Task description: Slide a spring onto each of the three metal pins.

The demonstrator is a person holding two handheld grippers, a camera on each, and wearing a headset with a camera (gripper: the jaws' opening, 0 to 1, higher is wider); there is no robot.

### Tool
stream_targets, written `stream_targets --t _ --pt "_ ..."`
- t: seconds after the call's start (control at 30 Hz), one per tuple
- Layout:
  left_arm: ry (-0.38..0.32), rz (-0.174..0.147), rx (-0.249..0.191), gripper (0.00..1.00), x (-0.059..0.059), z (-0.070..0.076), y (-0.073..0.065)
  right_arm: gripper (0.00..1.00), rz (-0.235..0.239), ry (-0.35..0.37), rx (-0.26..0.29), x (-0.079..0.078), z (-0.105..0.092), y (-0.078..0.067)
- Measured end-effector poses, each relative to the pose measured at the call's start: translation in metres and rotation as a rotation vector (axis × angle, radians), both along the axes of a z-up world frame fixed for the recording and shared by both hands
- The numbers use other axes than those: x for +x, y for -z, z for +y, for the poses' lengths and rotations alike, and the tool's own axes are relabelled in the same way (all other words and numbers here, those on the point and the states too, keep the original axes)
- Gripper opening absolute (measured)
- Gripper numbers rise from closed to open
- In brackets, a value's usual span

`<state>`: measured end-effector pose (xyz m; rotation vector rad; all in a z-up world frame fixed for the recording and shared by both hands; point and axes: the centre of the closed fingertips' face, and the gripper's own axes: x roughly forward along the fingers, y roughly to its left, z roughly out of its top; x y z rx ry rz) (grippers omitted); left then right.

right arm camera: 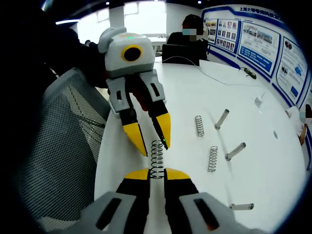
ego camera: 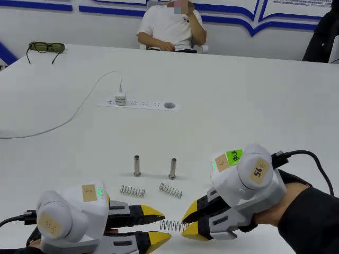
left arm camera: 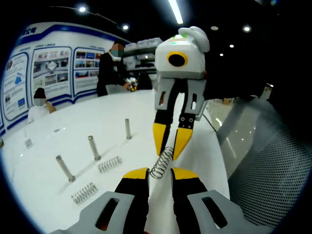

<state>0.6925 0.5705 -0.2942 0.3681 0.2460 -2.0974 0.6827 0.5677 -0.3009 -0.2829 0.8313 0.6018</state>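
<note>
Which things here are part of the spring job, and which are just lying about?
Job: held spring in right gripper jaws; two loose springs; three metal pins.
Lying about: glasses; power strip; plugged-in adapter.

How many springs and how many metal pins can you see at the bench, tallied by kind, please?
Springs: 3, two lying on the table, one held by the right gripper.
Metal pins: 3, all upright and bare.
Total: 6.
</note>
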Motion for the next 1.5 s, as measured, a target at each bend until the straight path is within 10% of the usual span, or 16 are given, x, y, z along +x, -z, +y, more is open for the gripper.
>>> stream_targets --t 0.87,1.5 --pt "0.056 -0.03 0.013 0.11 -0.011 0.003 0.007 0.11 -0.068 -0.034 0.079 0.01 0.022 -0.04" --pt "0.022 0.001 -0.006 0.1 -0.005 0.0 0.003 0.15 -0.062 0.002 0.073 0.014 0.02 -0.037"
